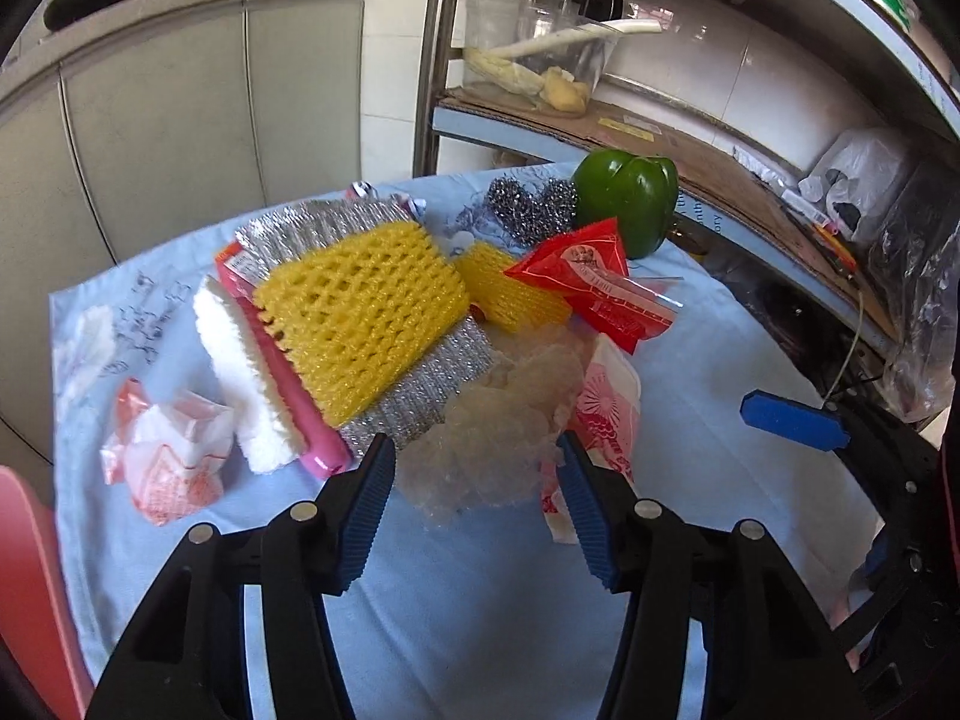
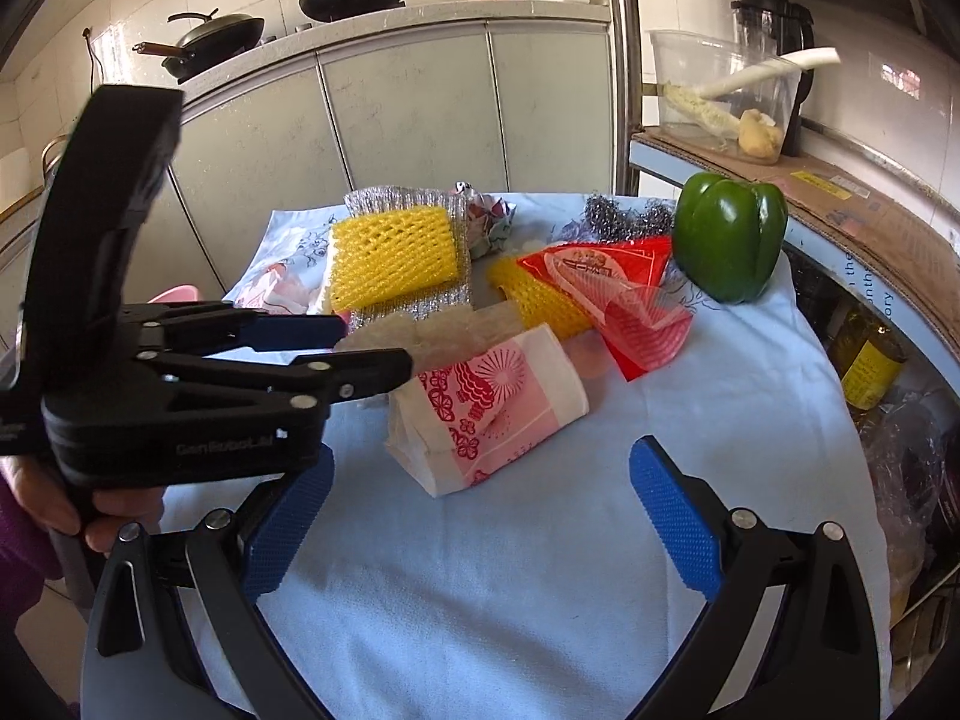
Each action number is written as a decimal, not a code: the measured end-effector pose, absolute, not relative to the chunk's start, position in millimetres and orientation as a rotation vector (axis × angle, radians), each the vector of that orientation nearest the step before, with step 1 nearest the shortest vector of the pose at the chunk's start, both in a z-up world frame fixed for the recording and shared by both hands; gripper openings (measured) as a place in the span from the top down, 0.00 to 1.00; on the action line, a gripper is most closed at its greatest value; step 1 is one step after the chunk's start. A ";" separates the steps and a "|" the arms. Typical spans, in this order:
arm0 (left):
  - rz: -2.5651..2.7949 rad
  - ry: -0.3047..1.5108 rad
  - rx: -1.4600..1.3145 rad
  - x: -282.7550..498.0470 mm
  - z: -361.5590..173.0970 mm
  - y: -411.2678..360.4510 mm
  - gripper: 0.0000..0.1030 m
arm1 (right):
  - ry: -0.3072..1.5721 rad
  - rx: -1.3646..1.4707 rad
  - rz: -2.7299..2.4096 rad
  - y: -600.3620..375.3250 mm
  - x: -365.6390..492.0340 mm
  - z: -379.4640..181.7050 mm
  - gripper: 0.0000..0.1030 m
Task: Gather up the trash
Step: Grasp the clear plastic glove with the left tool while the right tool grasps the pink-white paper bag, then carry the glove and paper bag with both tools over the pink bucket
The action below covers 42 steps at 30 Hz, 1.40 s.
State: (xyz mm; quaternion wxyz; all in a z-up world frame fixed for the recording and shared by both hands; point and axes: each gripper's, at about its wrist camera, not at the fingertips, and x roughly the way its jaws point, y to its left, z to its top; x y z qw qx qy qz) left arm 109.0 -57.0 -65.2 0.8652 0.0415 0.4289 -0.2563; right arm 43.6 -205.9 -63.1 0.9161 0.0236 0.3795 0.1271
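Straddling the crumpled clear plastic (image 1: 480, 450), the left gripper (image 1: 477, 456) gapes wide (contact unclear); right gripper (image 2: 480, 480) spread, empty.

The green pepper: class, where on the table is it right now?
The green pepper stands at the table's far right corner in both views, beside the steel scourers and just behind the red packet.

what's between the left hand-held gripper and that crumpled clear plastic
Nothing visible. The left hand-held gripper is open, with the crumpled clear plastic right at its fingertips. The pink-printed paper bag touches the plastic's right side.
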 end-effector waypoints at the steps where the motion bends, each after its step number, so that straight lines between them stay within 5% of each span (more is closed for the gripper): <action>1: -0.544 0.898 0.080 110.0 -65.7 -56.8 0.52 | 0.785 0.049 0.261 -205.6 44.1 -63.4 0.03; 8: -0.584 0.887 0.044 103.3 -59.0 -52.6 0.78 | 0.809 0.054 0.249 -203.1 49.8 -65.2 0.06; 10: -0.583 0.887 0.022 99.1 -54.7 -48.0 0.97 | 0.812 0.055 0.240 -202.3 51.9 -64.7 0.09; 18: -0.547 0.844 -0.040 73.2 -39.5 -22.4 0.98 | 0.850 0.038 0.219 -188.9 62.6 -69.2 0.25; 28: -0.466 0.799 -0.115 48.0 -28.9 7.0 0.98 | 0.899 0.072 0.161 -170.8 79.3 -78.4 0.26; 35: -0.447 0.781 -0.178 35.7 -25.2 22.2 0.98 | 0.904 0.060 0.104 -173.3 77.7 -79.8 0.56; 42: -0.420 0.759 -0.202 24.2 -21.6 32.8 0.98 | 0.894 0.045 0.099 -182.1 59.0 -75.2 0.57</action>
